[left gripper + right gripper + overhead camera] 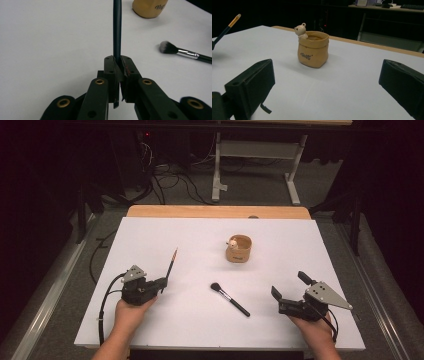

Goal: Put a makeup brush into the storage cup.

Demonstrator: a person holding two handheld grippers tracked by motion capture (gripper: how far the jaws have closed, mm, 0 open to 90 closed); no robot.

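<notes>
I found the left tool [162, 282] clamped on a pencil [171, 262], right tool [289, 286] wide and empty, brush [230, 299] on the worktop [150, 240], cup [238, 248] unfilled.

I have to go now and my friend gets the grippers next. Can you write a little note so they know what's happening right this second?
Left gripper: fingers shut on the thin brush, held by its dark handle, tip pointing away over the table.
Right gripper: fingers wide open, holding nothing, facing the tan bear cup.
Fluffy makeup brush: lying flat on the white table, between the two grippers and nearer the person than the cup.
Done: thin brush picked up.
Left, probably: put the thin brush in the cup, then pick up the fluffy one and do the same.
</notes>
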